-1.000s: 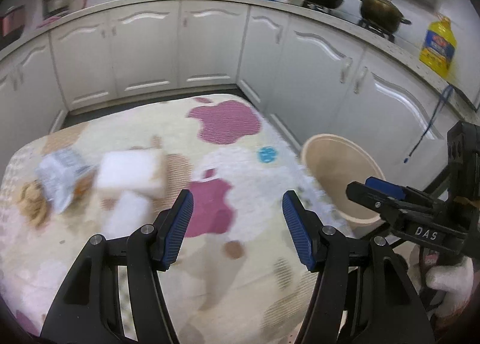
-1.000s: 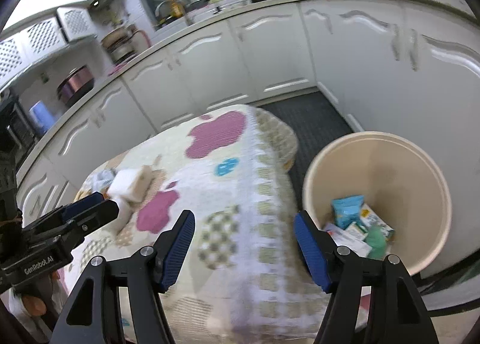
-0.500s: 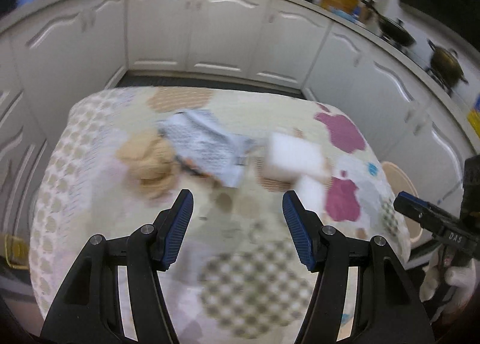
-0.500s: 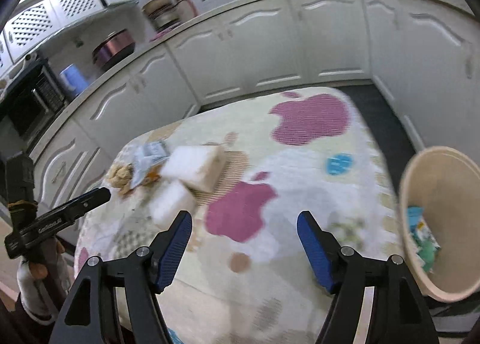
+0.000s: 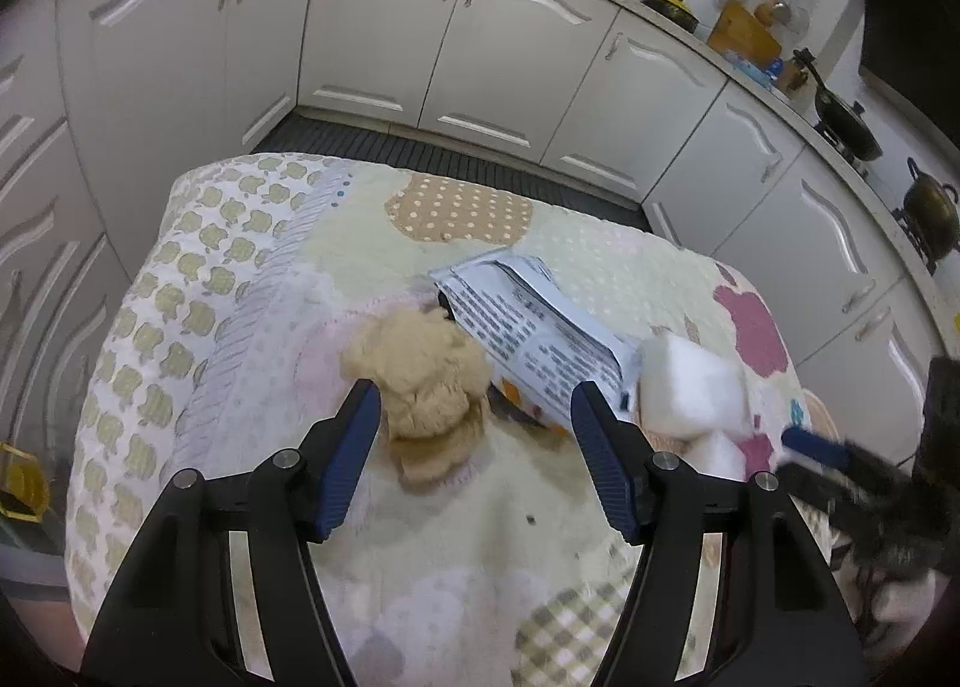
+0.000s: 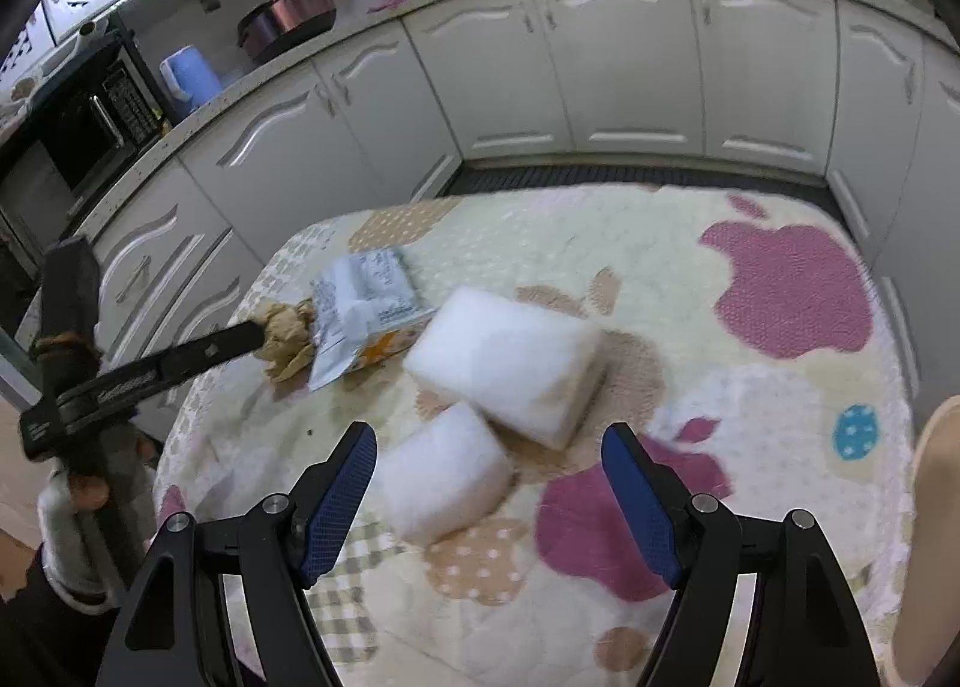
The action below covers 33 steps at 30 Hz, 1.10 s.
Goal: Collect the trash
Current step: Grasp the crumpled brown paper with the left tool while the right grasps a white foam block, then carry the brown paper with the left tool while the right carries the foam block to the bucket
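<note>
your left gripper [image 5: 474, 435] has its jaws spread wide, with nothing between them. it hangs just above the tabletop [image 5: 252, 291], which is covered by an apple-print cloth. the crumpled brown paper wad [image 5: 420, 381] lies between the two blue pads, nearer the left one; contact with that pad cannot be confirmed from either view.

your right gripper [image 6: 489, 483] also has its jaws spread wide and grips nothing. the small white foam block [image 6: 444, 471] lies on the cloth between its pads, close to the left pad. the large white foam block [image 6: 504, 363] lies just beyond it, and the two blocks touch at one corner.

further out, the silver printed wrapper [image 5: 528, 327] lies flat on the cloth, touching the paper wad on one side and reaching the large foam block on the other. in the right wrist view, the left gripper's fingertip sits against the paper wad.

at the right edge of the right wrist view, the rim of the beige bin [image 6: 924, 507] shows just beside the tabletop. white kitchen cabinets [image 6: 630, 69] stand behind.
</note>
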Each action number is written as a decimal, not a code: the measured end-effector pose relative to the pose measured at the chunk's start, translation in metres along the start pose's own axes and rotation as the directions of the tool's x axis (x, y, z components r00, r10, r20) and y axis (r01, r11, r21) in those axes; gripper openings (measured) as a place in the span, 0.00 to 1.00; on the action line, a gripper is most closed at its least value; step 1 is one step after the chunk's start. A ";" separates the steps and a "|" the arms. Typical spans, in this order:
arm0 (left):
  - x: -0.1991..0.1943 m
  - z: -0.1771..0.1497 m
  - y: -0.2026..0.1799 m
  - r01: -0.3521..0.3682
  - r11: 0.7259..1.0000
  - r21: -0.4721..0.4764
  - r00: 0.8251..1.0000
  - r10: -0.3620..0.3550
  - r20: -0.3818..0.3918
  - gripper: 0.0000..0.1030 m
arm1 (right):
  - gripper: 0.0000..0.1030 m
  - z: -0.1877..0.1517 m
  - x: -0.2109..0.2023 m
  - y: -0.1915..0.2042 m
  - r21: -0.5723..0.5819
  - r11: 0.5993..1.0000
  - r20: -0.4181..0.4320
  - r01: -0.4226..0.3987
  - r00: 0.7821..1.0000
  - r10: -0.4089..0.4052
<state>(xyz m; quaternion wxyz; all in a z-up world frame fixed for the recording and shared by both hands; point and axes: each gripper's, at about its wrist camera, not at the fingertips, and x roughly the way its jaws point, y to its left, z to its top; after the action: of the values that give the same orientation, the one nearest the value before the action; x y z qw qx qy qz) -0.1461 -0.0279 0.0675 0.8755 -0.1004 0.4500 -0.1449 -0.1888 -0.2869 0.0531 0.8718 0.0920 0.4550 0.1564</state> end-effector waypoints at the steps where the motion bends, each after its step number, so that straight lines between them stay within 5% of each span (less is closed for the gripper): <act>1: 0.003 0.002 0.001 -0.002 1.000 -0.001 1.000 0.002 0.002 0.63 | 0.73 -0.002 0.000 0.002 0.005 1.000 -0.008 -0.008 1.000 0.008; 5: 0.016 0.009 0.006 -0.014 1.000 -0.003 1.000 0.014 0.000 0.63 | 0.73 -0.012 0.017 0.012 0.053 0.997 -0.046 -0.056 0.997 0.058; 11: 0.039 0.009 0.011 -0.026 1.000 0.014 0.999 0.026 -0.034 0.62 | 0.74 -0.021 0.046 0.025 0.041 0.999 -0.066 -0.006 0.998 0.009; 12: 0.042 0.007 0.012 -0.016 1.000 0.017 0.999 0.016 -0.044 0.61 | 0.67 -0.022 0.045 0.027 0.020 1.000 -0.047 0.003 0.999 -0.002; 14: 0.044 0.004 0.015 -0.001 1.000 0.010 0.999 0.002 -0.053 0.42 | 0.46 -0.021 0.042 0.024 0.021 1.000 -0.028 0.007 1.000 -0.006; 15: 0.043 0.004 0.016 -0.004 1.000 0.010 0.998 0.004 -0.055 0.29 | 0.45 -0.021 0.038 0.019 0.030 0.999 -0.018 -0.010 1.000 0.011; 25: -0.005 -0.007 0.011 0.064 0.998 0.023 0.998 -0.064 -0.003 0.28 | 0.42 -0.031 -0.004 0.015 -0.012 0.998 0.031 -0.067 0.997 0.067; 33: -0.039 -0.025 -0.040 0.120 0.984 0.131 0.992 -0.123 0.010 0.28 | 0.42 -0.037 -0.030 0.006 0.012 0.998 0.070 -0.059 0.996 0.058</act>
<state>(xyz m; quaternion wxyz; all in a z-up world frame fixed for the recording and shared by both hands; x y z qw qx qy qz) -0.1945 -0.0532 0.0945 0.8737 -0.0718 0.4248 -0.2260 -0.2365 -0.2916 0.0562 0.8815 0.1169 0.4226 0.1752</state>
